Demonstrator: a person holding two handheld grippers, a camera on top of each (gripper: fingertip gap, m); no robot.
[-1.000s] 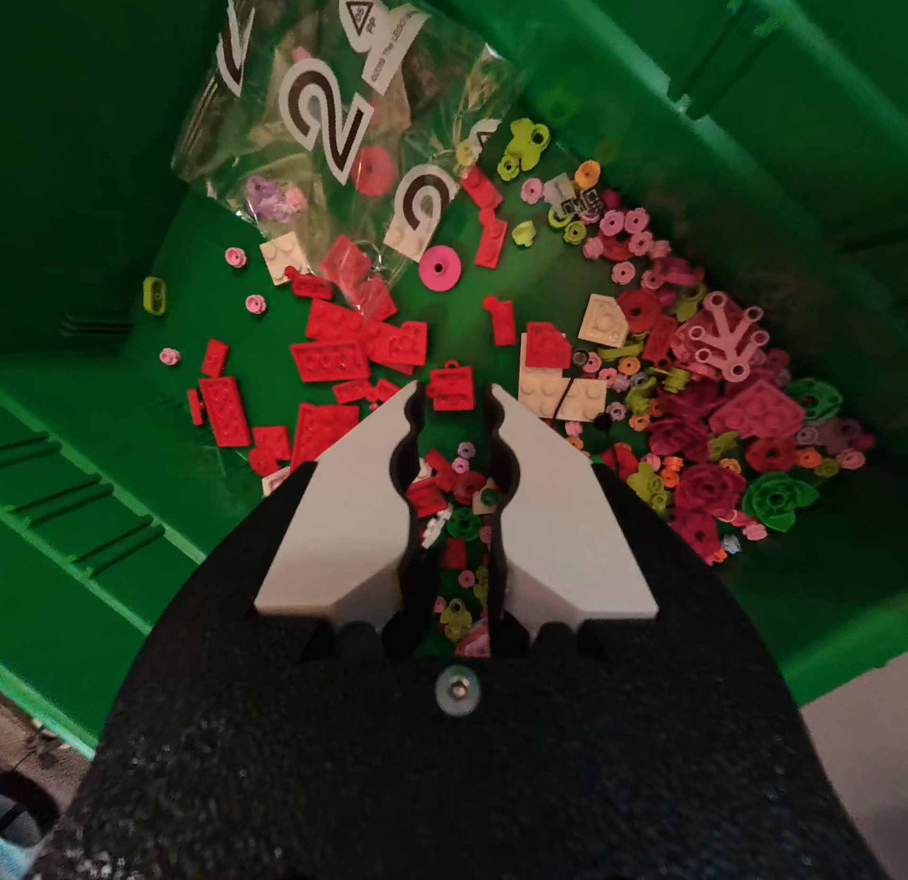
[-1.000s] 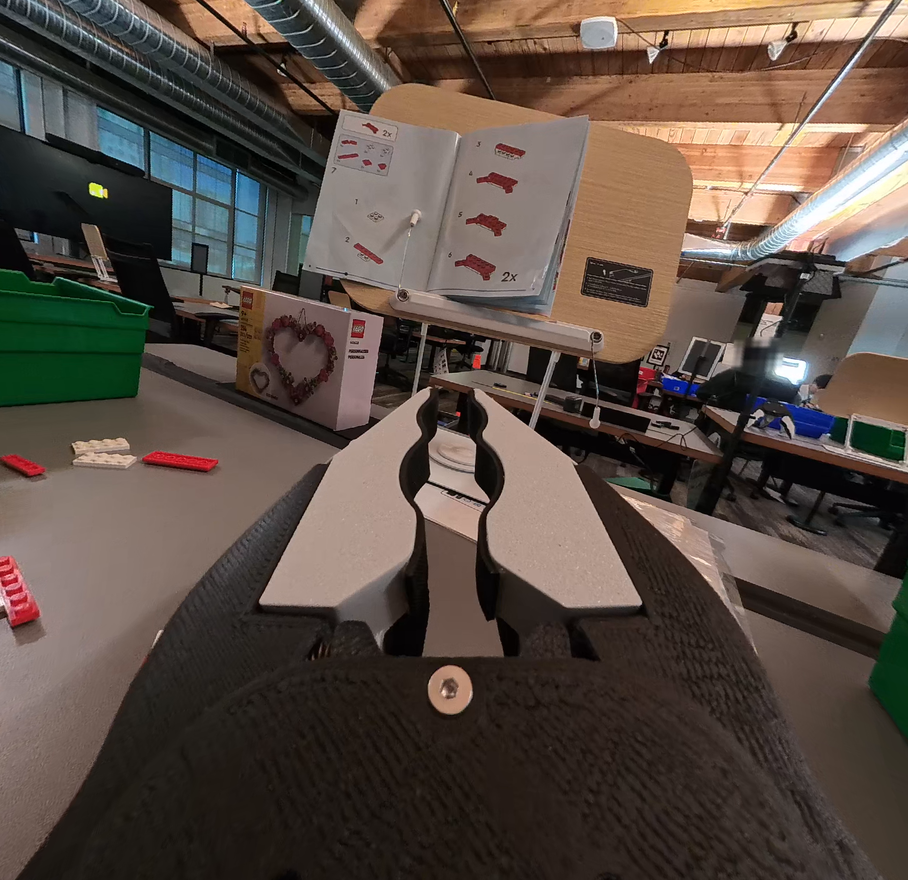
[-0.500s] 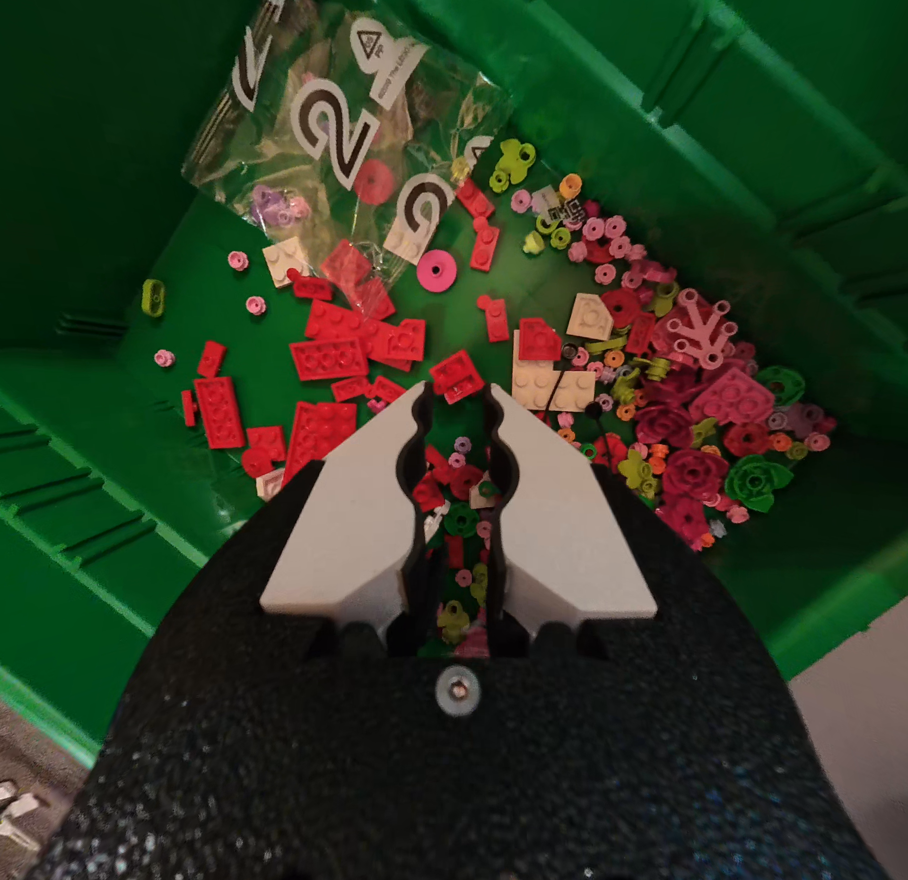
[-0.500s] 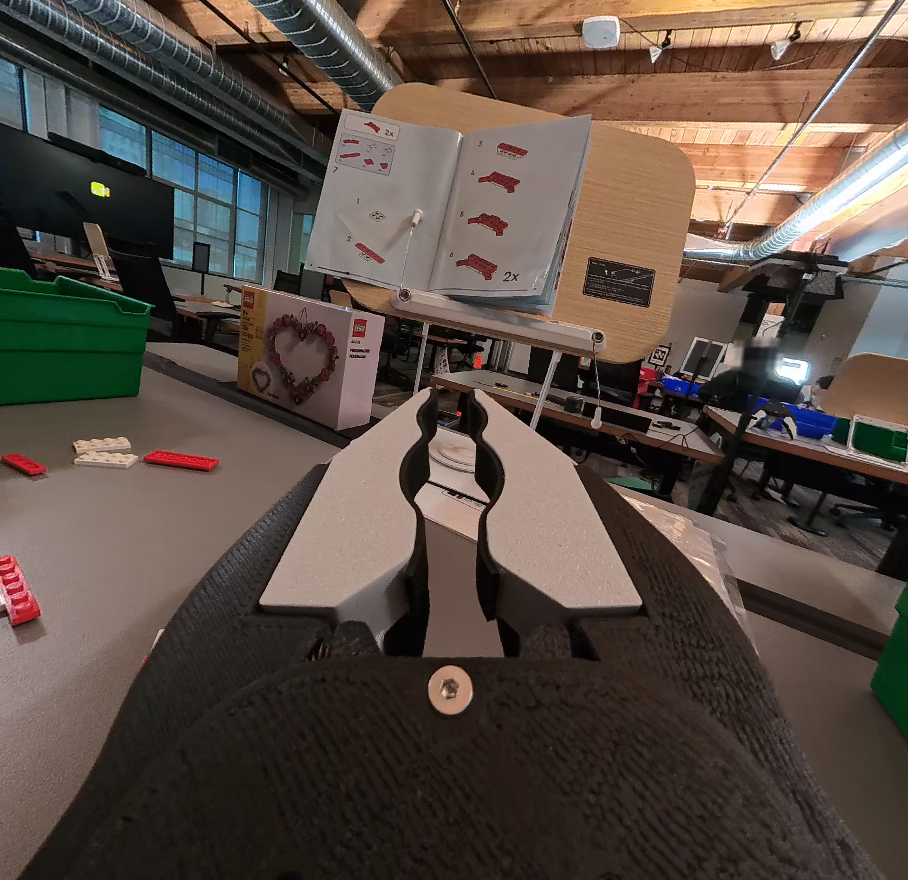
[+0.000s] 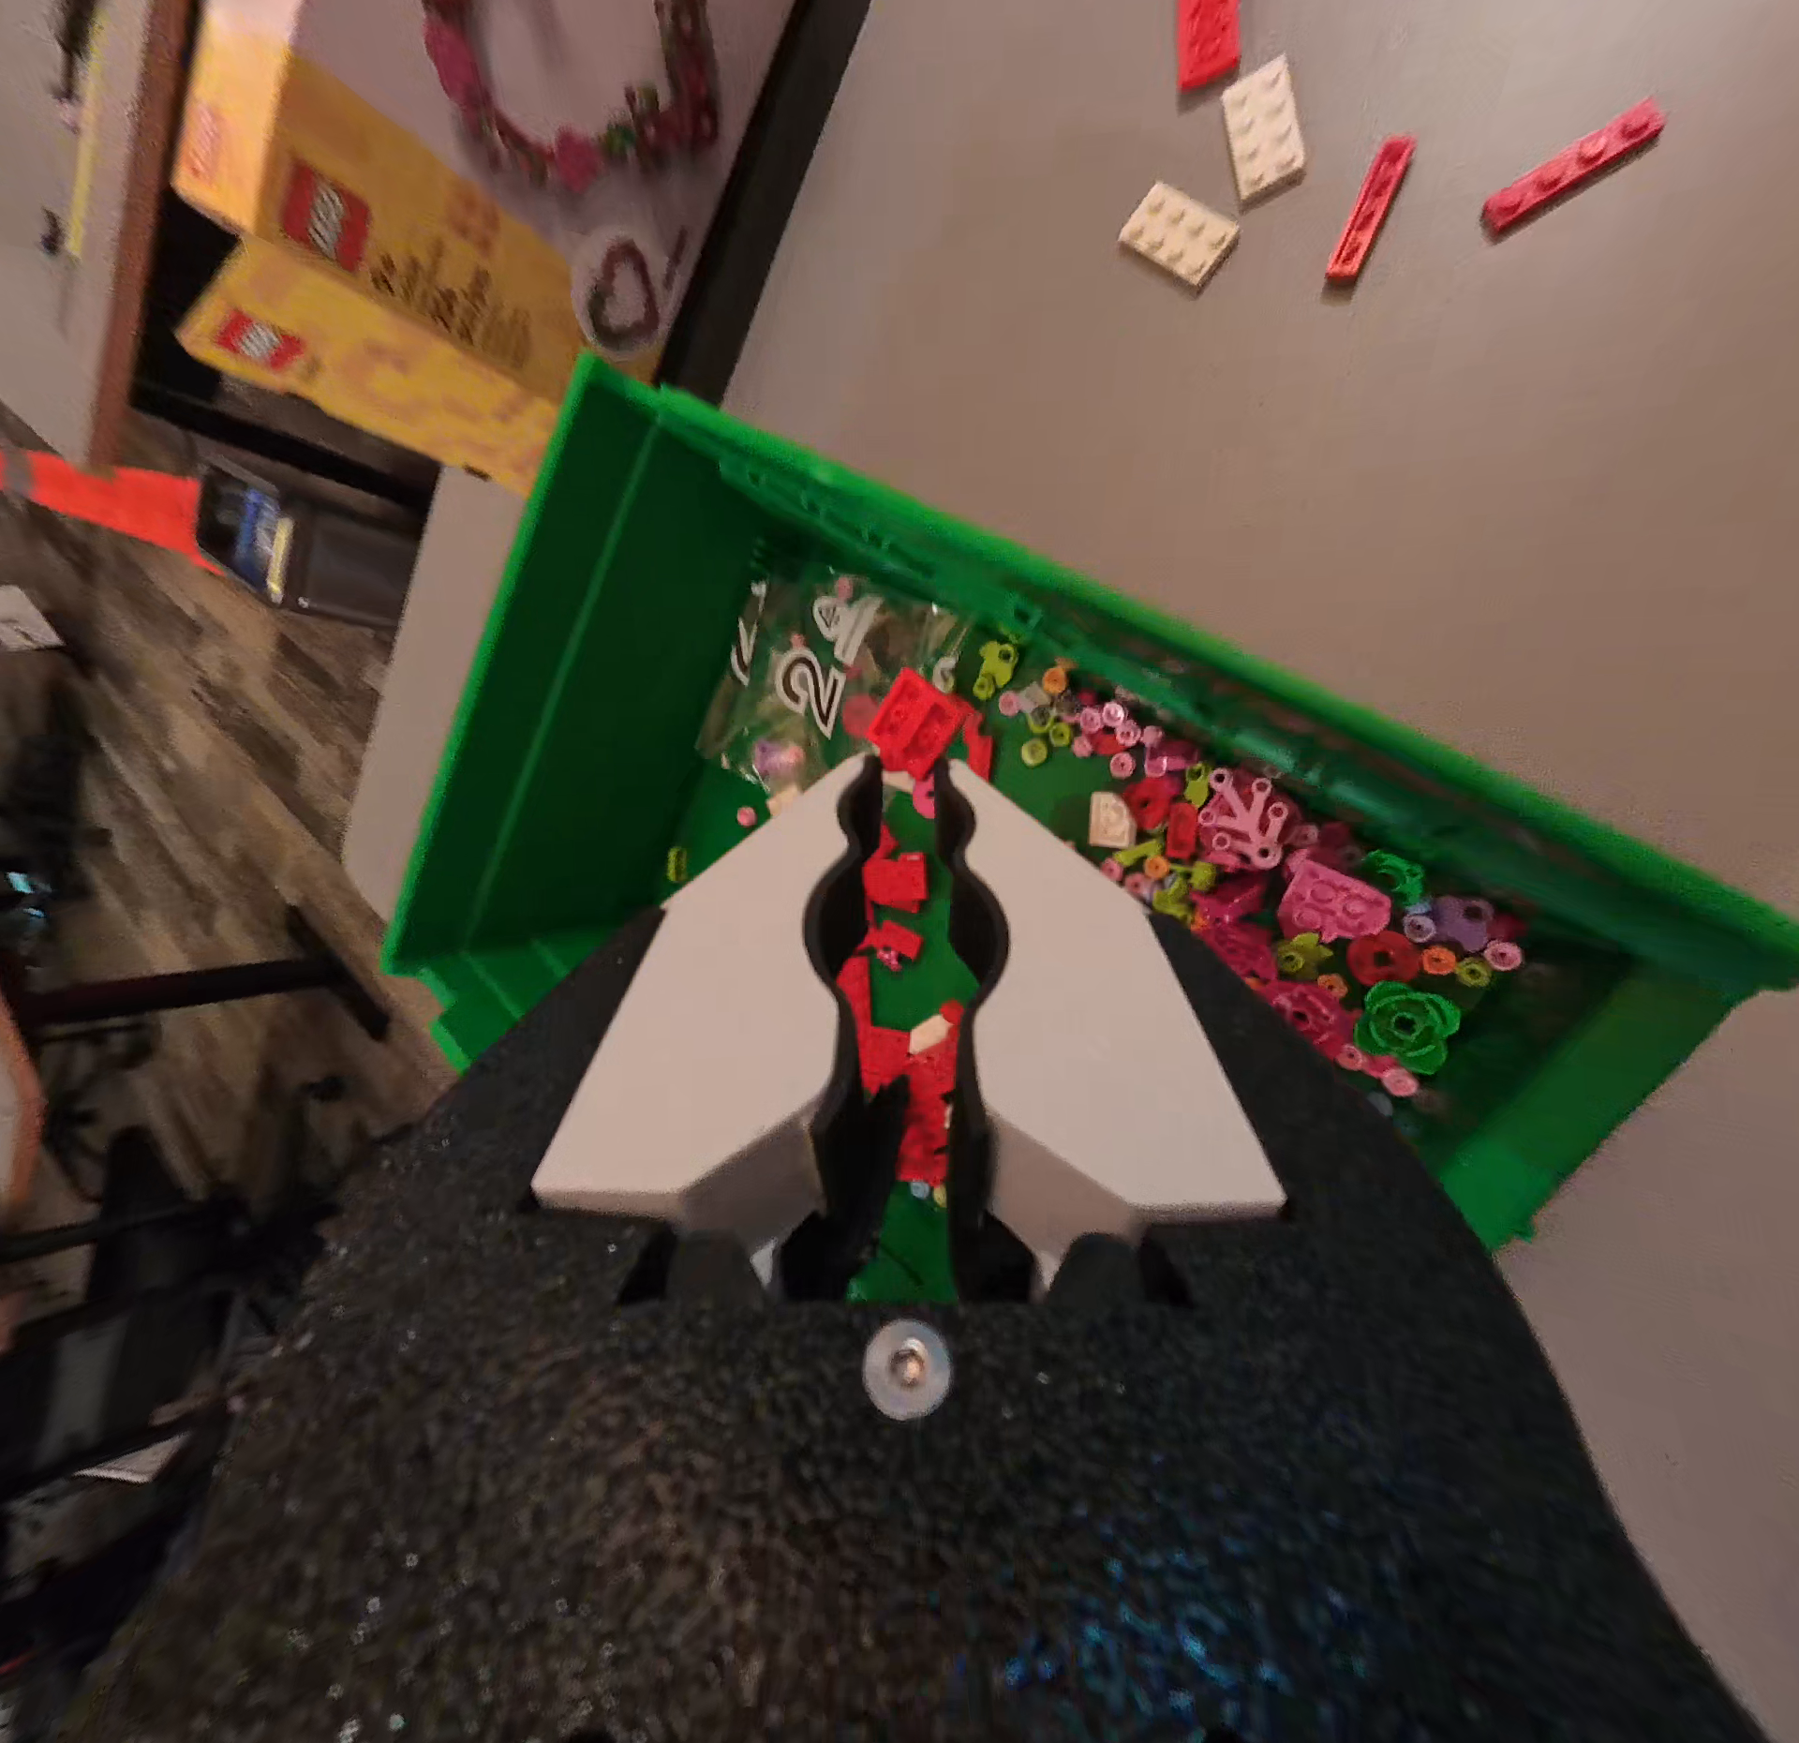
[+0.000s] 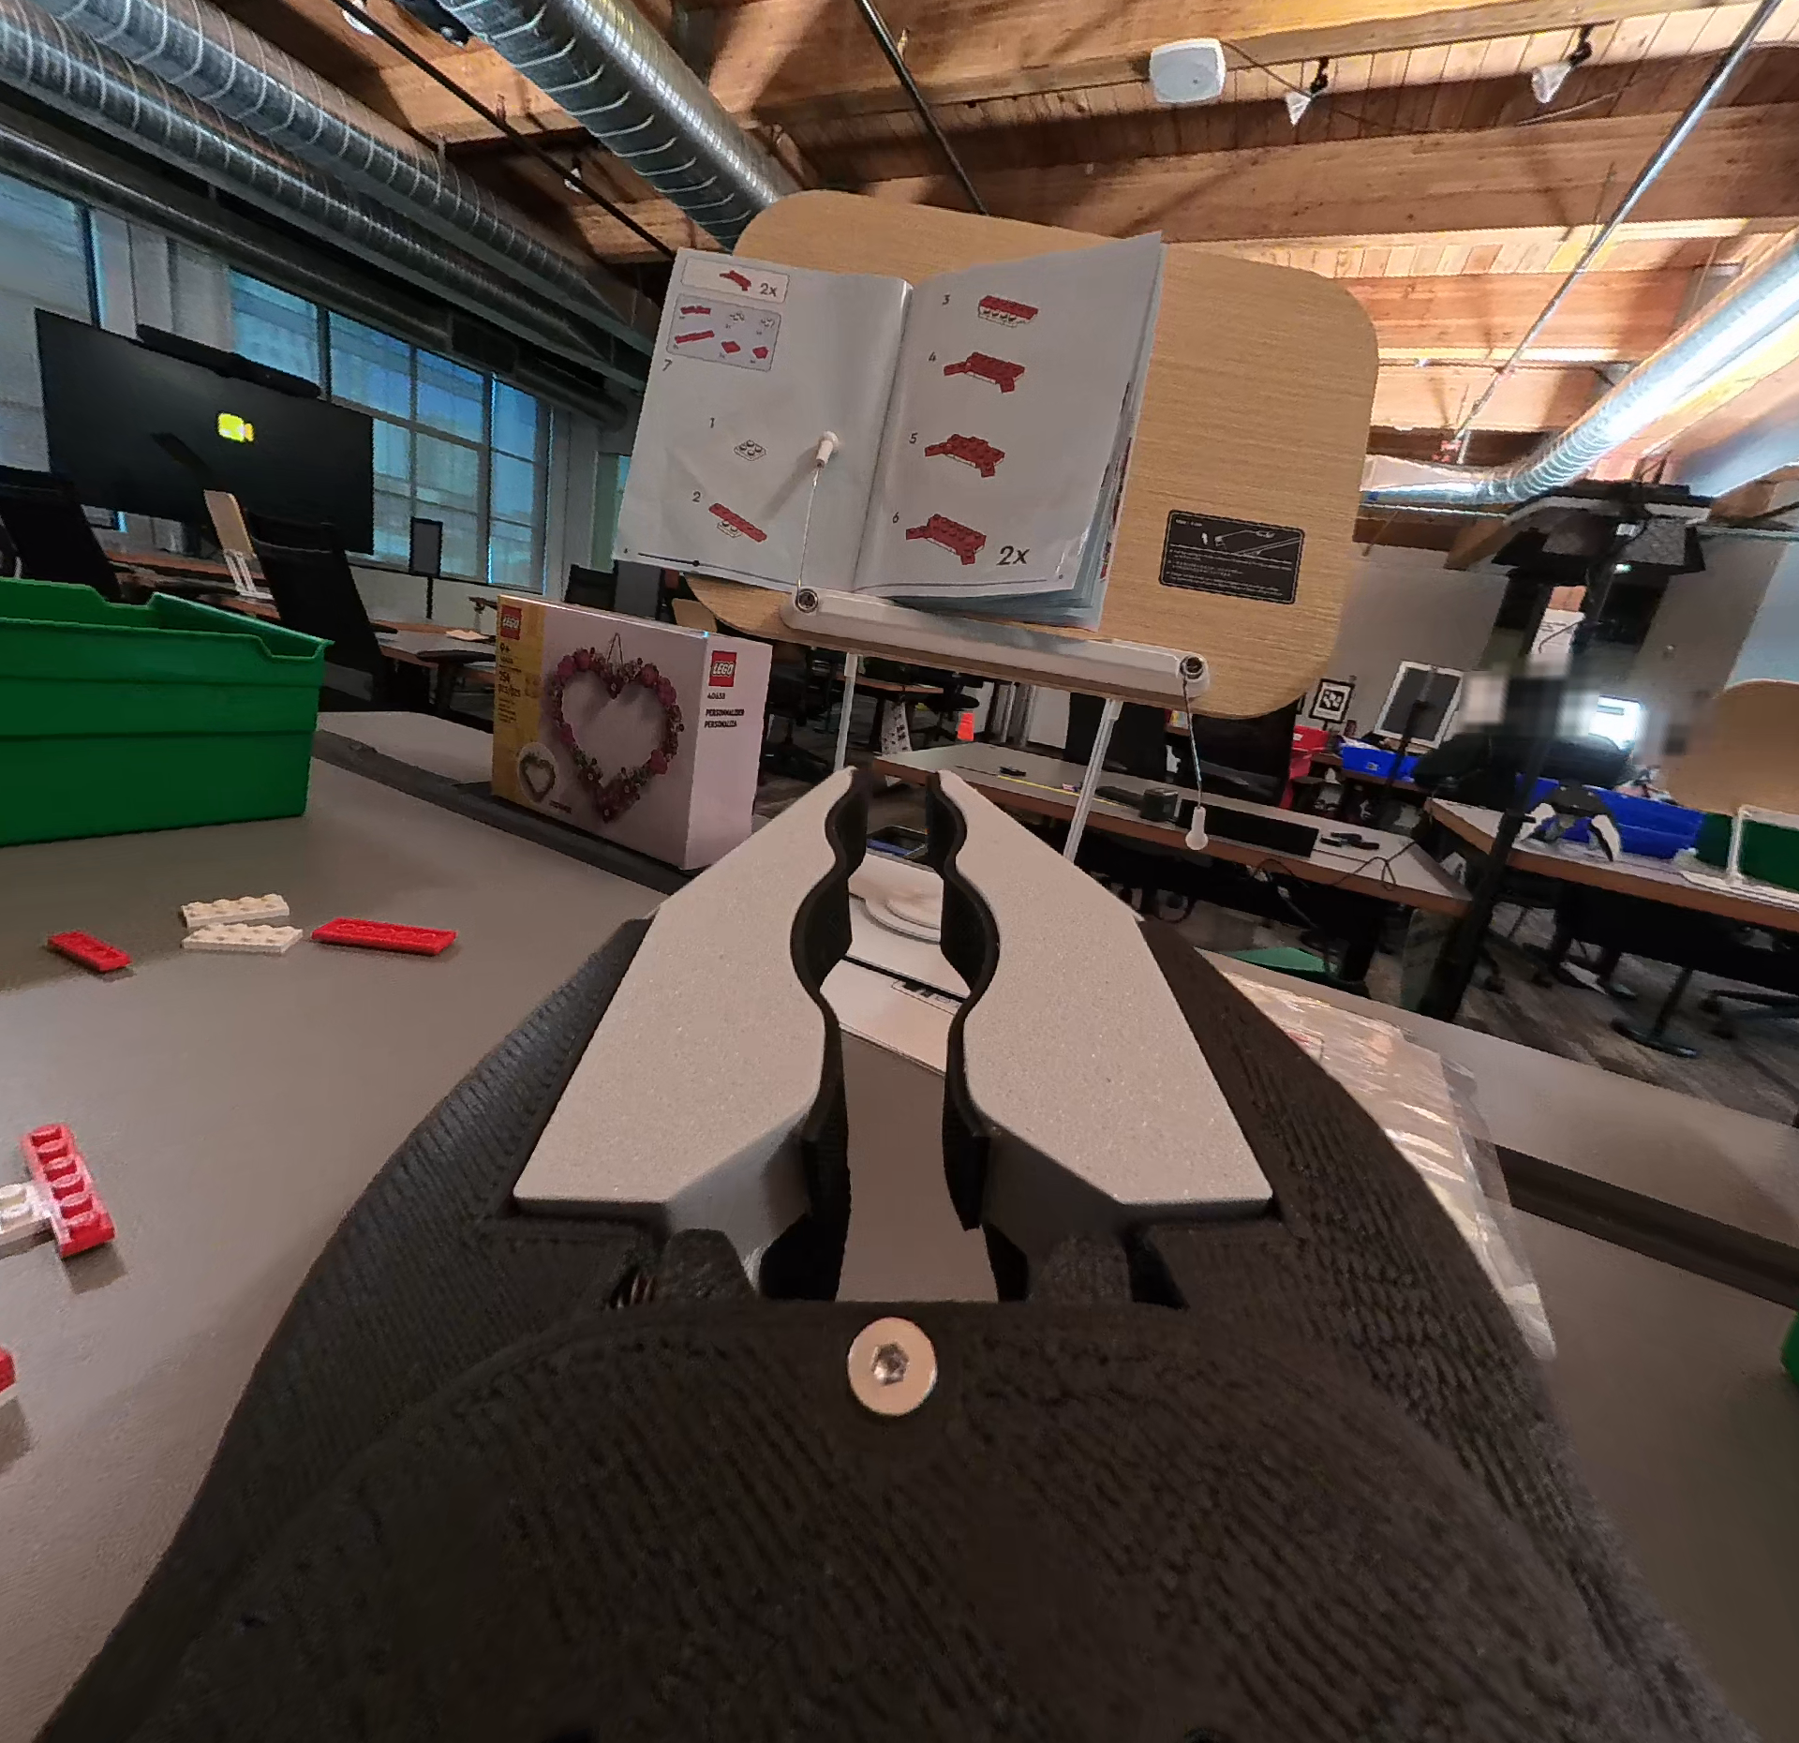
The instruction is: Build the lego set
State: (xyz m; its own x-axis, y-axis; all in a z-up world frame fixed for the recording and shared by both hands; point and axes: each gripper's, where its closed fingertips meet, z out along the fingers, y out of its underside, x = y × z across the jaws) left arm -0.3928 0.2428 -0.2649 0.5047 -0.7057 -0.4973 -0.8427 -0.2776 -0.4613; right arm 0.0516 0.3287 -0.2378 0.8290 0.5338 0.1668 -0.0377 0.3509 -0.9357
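My left gripper (image 5: 905, 771) is shut on a small red brick (image 5: 915, 723) held at its fingertips, above the green bin (image 5: 604, 625). The bin holds loose red plates (image 5: 896, 1044) and a pile of pink, green and orange flower pieces (image 5: 1314, 917). My right gripper (image 6: 898, 791) hovers low over the grey table (image 6: 292, 1112); its jaws are nearly closed with a thin gap and nothing between them. An open instruction booklet (image 6: 876, 431) stands on a wooden stand ahead of it. A red plate joined to a white piece (image 6: 63, 1190) lies at the left.
A clear numbered bag (image 5: 808, 664) lies in the bin's far corner. White plates (image 5: 1178, 233) and red plates (image 5: 1371, 207) lie on the table beyond the bin, also showing in the right wrist view (image 6: 385, 935). The set's box (image 6: 633, 732) stands behind. A plastic bag (image 6: 1363, 1063) lies right. Tip to tip, the grippers are about 45 cm apart.
My left gripper closed on the red brick and lifted it high out of the bin, so the bin rim, table and floor now show. The right gripper stayed in place.
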